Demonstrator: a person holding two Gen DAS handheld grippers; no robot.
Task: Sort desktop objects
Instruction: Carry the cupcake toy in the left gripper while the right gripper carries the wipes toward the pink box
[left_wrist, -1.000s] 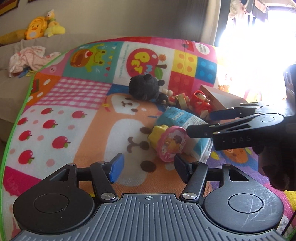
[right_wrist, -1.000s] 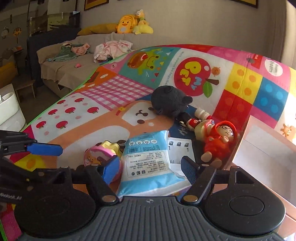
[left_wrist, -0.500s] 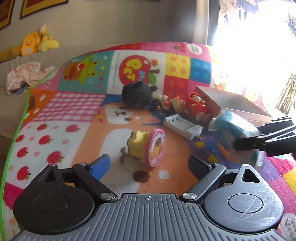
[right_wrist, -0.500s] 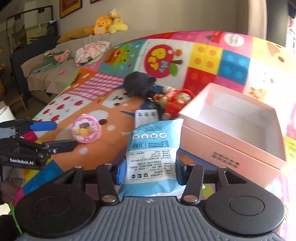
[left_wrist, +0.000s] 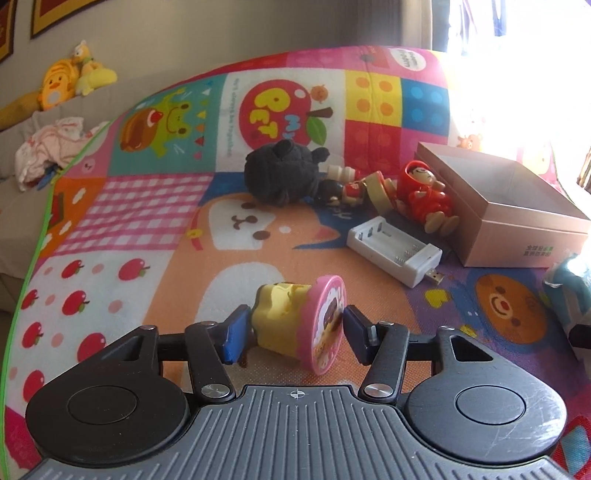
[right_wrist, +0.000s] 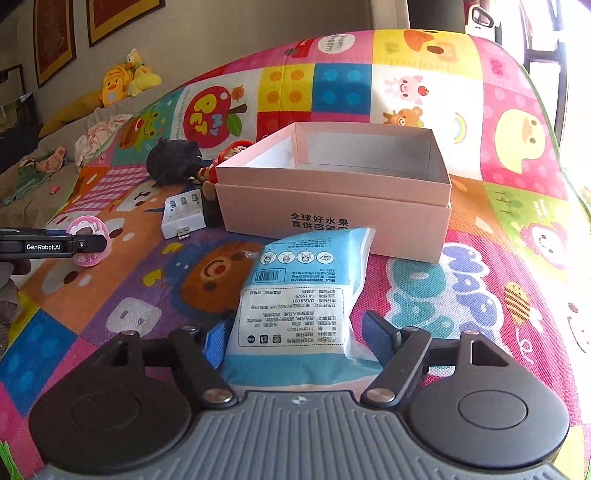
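Note:
A toy pudding cup (left_wrist: 295, 325), yellow with a pink lid, lies on its side on the play mat. My left gripper (left_wrist: 291, 328) is closing around it, one pad on the yellow base and the other against the lid. In the right wrist view the same left gripper (right_wrist: 85, 243) sits at the far left by the pink lid (right_wrist: 92, 240). A blue and white packet (right_wrist: 303, 306) lies flat on the mat just in front of the pink box (right_wrist: 332, 218). My right gripper (right_wrist: 295, 339) is opening around the packet's near end, with its right pad clear of it.
Left of the open box (left_wrist: 517, 221) lie a white battery holder (left_wrist: 395, 251), a red doll (left_wrist: 424, 192), a wooden figure (left_wrist: 351, 188) and a black plush (left_wrist: 284, 177). A sofa with clothes (right_wrist: 99, 136) and yellow plush toys (left_wrist: 62, 85) stands behind the mat.
The left gripper has come forward and narrowed around the pudding cup. The right gripper carried the blue packet rightward to the front of the box, set it on the mat and spread its jaws.

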